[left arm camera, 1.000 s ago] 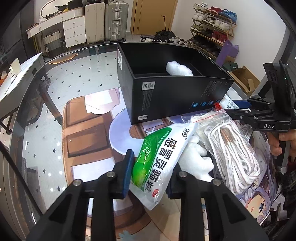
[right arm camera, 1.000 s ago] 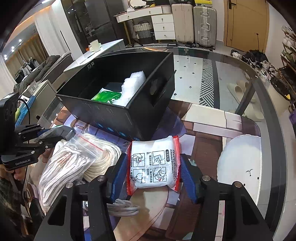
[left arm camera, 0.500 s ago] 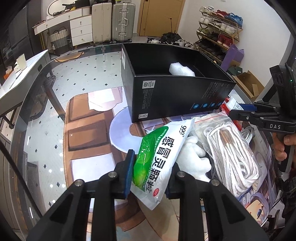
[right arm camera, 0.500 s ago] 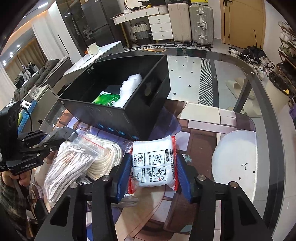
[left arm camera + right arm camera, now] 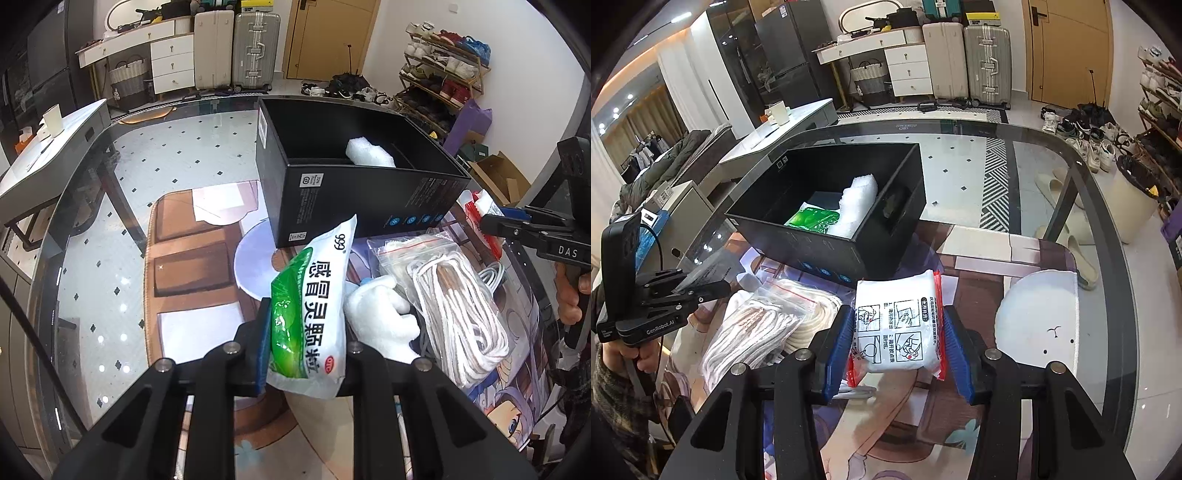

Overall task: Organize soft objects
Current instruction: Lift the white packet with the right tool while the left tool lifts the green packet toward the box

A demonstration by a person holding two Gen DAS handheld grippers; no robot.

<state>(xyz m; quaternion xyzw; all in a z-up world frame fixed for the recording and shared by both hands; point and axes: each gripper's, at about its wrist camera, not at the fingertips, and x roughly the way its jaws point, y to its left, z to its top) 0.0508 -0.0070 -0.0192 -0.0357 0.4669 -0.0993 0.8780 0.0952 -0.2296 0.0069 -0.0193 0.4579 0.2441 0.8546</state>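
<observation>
The green and white pouch (image 5: 310, 314) is being seen as shiny, crinkly plastic. The white packet (image 5: 899, 325) is looking like smooth plastic film. The black box (image 5: 354, 195) is being shown as matt card. The rope (image 5: 458, 314) is looking rough inside a clear, glossy bag. Light is being bounced off the glass desk (image 5: 1052, 177). A soft printed mat (image 5: 192, 266) is being seen under it all.

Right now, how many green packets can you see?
2: one packet clamped in the left gripper, and a second packet lying inside the black box. Others may be hidden in the box.
</observation>
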